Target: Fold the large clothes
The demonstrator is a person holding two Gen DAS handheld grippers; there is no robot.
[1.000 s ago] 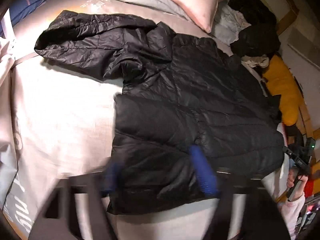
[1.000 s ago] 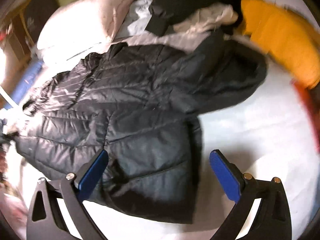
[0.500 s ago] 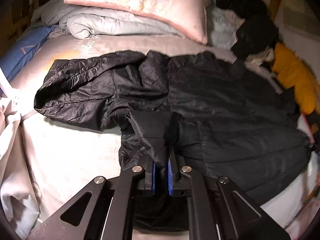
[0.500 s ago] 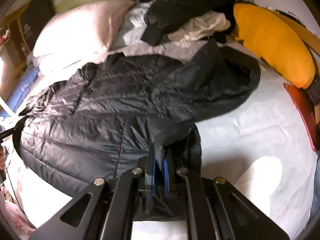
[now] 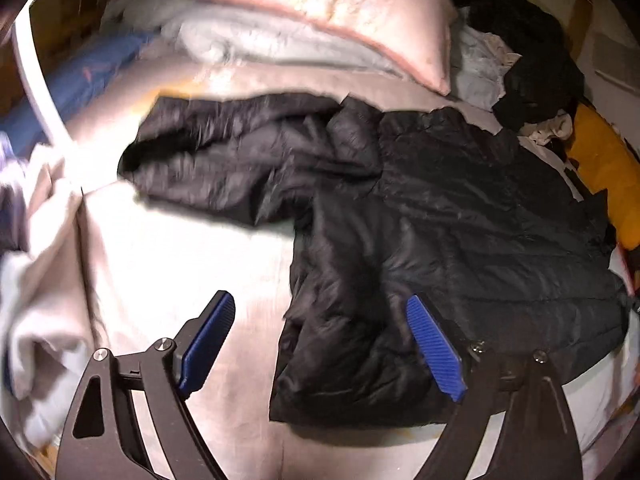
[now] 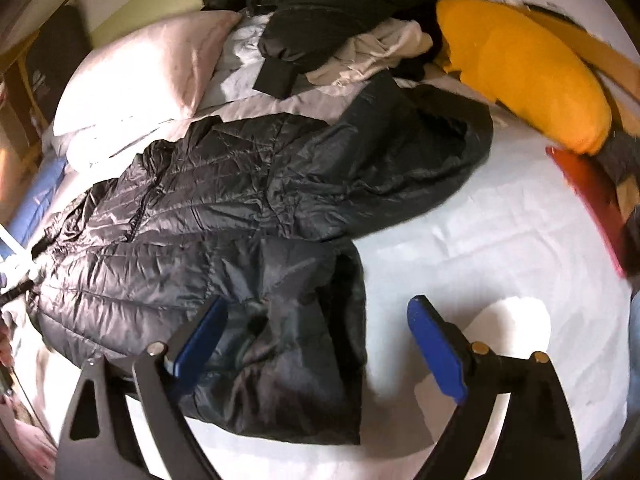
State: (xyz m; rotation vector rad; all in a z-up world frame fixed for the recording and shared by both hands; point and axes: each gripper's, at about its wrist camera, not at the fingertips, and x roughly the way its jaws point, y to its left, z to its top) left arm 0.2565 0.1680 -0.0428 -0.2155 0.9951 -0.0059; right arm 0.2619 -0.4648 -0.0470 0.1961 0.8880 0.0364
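A black quilted puffer jacket (image 5: 460, 220) lies spread across the bed, one sleeve (image 5: 224, 160) stretched out to the left. My left gripper (image 5: 318, 300) hovers over the jacket's near left corner, its jaws opening, and the blue pads (image 5: 208, 344) touch no fabric. In the right wrist view the same jacket (image 6: 240, 208) fills the left half, its other sleeve (image 6: 420, 160) reaching right. My right gripper (image 6: 316, 304) hangs above the near right corner with its jaws opening. The cloth lies loose below them, apart from the pads (image 6: 436, 356).
The white bed sheet (image 6: 500, 240) shows to the right of the jacket. Behind it lie a pink pillow (image 5: 320, 12), a heap of dark and pale clothes (image 6: 340, 8) and an orange cushion (image 6: 520, 72). Crumpled pale cloth (image 5: 36, 280) hangs at the bed's left edge.
Half a second ago each gripper was shut on a pinched-up fold of the jacket. Both have let go and opened wide, and the fabric has dropped back onto the bed.
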